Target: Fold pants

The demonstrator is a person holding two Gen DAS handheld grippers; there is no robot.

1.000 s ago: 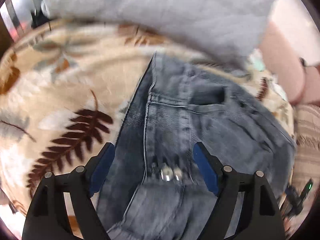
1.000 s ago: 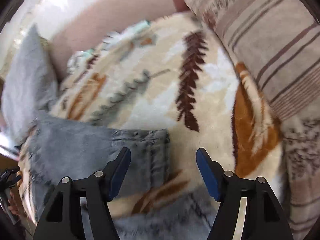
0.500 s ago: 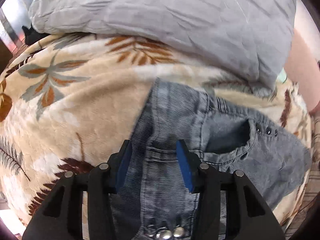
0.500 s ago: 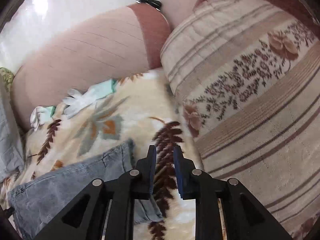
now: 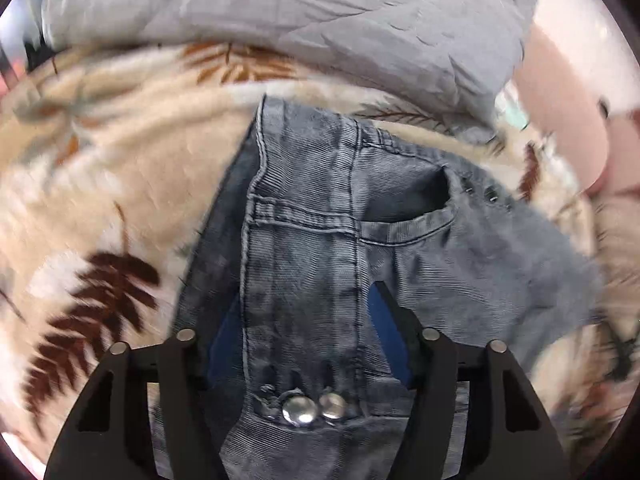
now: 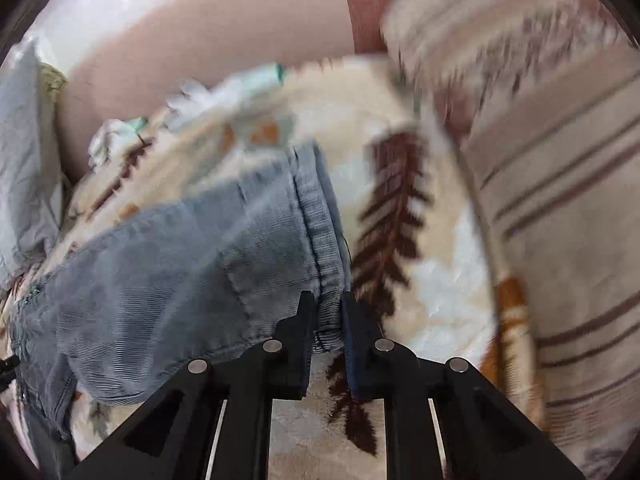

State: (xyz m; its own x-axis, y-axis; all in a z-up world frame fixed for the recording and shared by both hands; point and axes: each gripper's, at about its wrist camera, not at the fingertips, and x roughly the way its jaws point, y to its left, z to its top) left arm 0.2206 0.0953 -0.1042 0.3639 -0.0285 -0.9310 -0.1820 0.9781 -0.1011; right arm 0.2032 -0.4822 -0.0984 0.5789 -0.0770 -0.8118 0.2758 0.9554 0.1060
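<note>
So the pants (image 5: 316, 264) are grey-blue washed denim, fine ribbed texture, lying on a leaf-print blanket (image 5: 120, 168). The waist end is bunched up so a thick fold of the fly area stands up, with two round metal buttons (image 5: 312, 408) side by side near the waistband. A front pocket (image 5: 408, 208) gapes open, dark inside, with a row of small studs (image 5: 486, 196) just past it. At the other end the stitched leg hem (image 6: 320, 240) is lifted off the blanket.

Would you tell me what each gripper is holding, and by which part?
Right gripper pinches the jeans at a leg hem; left gripper straddles their waistband fly, grip unclear.
</note>
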